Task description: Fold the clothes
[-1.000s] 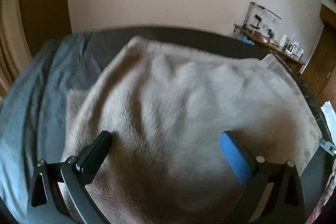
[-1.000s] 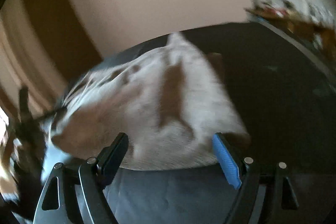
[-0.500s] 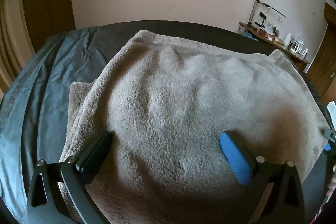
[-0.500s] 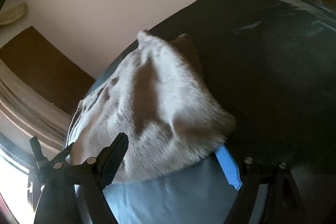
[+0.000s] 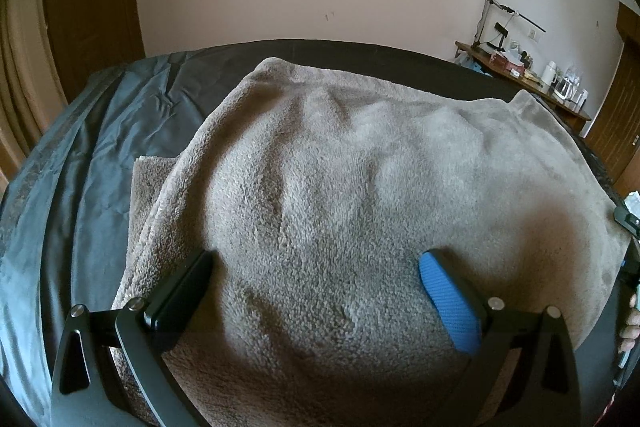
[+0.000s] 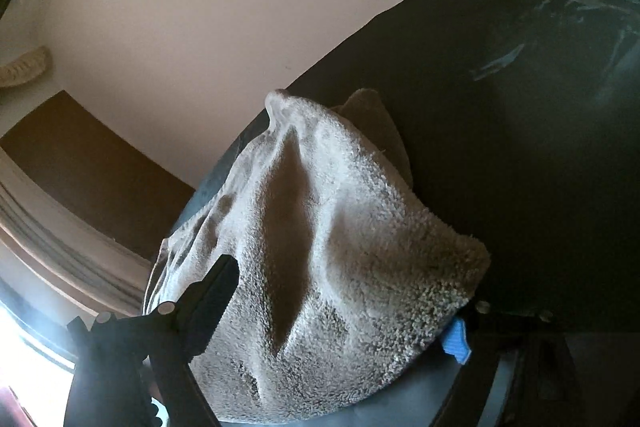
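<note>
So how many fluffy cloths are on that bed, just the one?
1, as far as shows: a beige fleece blanket spread across the dark bed, its edge folded over a lower layer at the left. More could lie hidden beneath it.

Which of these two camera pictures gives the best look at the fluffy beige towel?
The left wrist view: the beige towel lies spread over the dark bed, most edges visible. The right wrist view shows only one bunched corner close up.
</note>
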`<state>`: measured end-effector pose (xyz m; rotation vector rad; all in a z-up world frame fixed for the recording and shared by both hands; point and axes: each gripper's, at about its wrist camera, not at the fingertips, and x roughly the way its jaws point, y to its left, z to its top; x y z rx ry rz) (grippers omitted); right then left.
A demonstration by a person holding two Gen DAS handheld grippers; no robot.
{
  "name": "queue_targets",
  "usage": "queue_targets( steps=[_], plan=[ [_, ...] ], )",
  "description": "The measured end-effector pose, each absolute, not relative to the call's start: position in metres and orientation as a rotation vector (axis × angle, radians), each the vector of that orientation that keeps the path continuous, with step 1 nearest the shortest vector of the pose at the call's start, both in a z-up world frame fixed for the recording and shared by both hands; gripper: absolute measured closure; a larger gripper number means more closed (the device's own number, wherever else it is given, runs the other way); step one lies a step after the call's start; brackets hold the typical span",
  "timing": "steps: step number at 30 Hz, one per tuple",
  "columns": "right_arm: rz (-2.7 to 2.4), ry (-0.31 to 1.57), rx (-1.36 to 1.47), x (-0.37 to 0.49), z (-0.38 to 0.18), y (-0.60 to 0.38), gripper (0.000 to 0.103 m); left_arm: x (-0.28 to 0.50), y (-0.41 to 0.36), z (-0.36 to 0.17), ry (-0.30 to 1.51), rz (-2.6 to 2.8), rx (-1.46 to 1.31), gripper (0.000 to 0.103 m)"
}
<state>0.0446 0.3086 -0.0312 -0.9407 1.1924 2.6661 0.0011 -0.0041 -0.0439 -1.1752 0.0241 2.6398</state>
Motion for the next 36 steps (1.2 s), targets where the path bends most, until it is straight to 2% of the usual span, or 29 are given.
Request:
queue_targets(
  steps=[2, 3, 4, 7, 10, 15, 18, 29, 36],
  plan=[
    [2.657, 1.201, -0.935, 0.046, -0.031, 0.308, 0.014, 0.001, -0.005, -0.044, 0.021, 2.645, -1.176, 0.0],
    [2.65, 1.195, -0.931, 0.047, -0.031, 0.308, 0.021, 0.002, -0.005, -0.043, 0.024, 2.653, -1.175, 0.0],
    [2.637, 1.184, -0.929, 0.049, -0.032, 0.308, 0.036, 0.002, -0.005, -0.043, 0.028, 2.663, -1.173, 0.0],
    [2.603, 1.198, -0.903, 0.056, -0.038, 0.311, 0.06, 0.006, -0.005, -0.038, 0.047, 2.697, -1.144, 0.0],
    [2.596, 1.219, -0.887, 0.059, -0.041, 0.313, 0.063, 0.006, -0.006, -0.037, 0.043, 2.713, -1.133, 0.0],
    [2.613, 1.073, -0.916, 0.053, -0.035, 0.299, 0.065, 0.002, -0.013, -0.039, -0.004, 2.714, -1.173, 0.0],
    [2.617, 1.041, -0.909, 0.054, -0.032, 0.293, 0.071, 0.002, -0.015, -0.039, -0.013, 2.717, -1.179, 0.0],
    [2.731, 1.101, -0.762, 0.049, 0.004, 0.288, 0.074, -0.001, -0.021, -0.036, -0.059, 2.709, -1.197, 0.0],
    [2.885, 1.208, -0.709, 0.042, 0.033, 0.265, 0.074, -0.003, -0.039, -0.033, -0.218, 2.685, -1.214, 0.0]
  ],
)
